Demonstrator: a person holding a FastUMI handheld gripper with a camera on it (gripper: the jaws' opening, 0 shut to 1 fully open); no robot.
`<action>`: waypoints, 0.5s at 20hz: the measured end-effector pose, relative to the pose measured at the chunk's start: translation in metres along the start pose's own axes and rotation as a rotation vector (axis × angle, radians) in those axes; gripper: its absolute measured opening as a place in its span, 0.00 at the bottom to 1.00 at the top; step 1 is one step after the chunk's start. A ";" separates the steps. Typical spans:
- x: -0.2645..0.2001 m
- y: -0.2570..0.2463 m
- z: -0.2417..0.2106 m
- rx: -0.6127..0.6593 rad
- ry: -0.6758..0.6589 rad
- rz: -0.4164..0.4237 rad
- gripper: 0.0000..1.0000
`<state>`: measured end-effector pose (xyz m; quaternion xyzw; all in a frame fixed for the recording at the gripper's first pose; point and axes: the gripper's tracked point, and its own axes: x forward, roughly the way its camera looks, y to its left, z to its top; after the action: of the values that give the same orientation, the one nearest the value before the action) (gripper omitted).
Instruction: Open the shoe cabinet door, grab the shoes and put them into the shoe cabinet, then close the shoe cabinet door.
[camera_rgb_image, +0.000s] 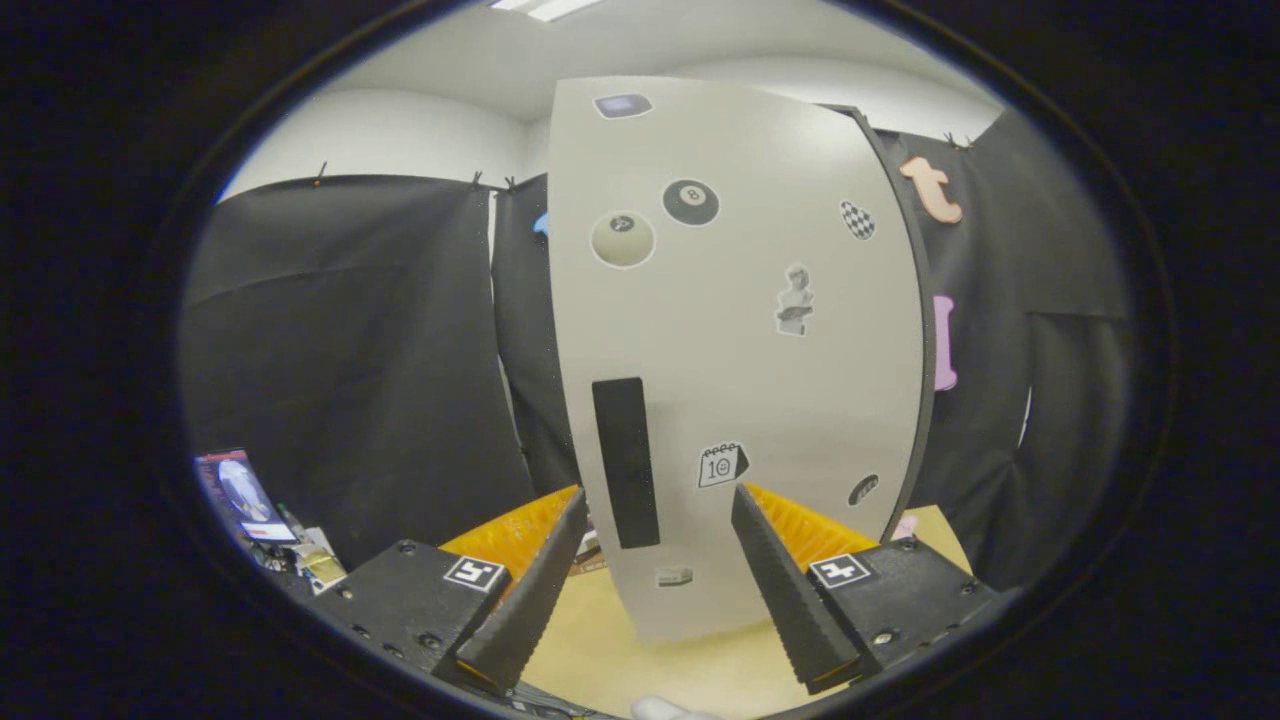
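Note:
The white shoe cabinet door (740, 330) stands just ahead of my fingers, tall and covered with several stickers. A dark vertical handle strip (625, 462) sits low on the door's near-left side, a little beyond my left fingertip. My gripper (660, 497) is open, with nothing between the two fingers; the door's lower part shows through the gap. The door's dark edge (915, 330) runs down its far side. I cannot tell from here whether the door is shut or partly swung.
A light wooden surface (640, 650) lies under the fingers and the door. Black cloth walls (350, 370) hang behind and on both sides. Some small packets and a card (265, 515) lie low beside the left finger.

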<state>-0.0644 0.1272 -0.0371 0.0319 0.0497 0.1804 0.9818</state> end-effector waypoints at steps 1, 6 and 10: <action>-0.002 -0.005 0.002 0.005 -0.001 -0.017 0.96; -0.017 -0.031 0.010 0.032 -0.008 -0.093 0.96; -0.035 -0.052 0.023 0.039 -0.032 -0.163 0.96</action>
<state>-0.0764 0.0647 -0.0154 0.0495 0.0401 0.0981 0.9931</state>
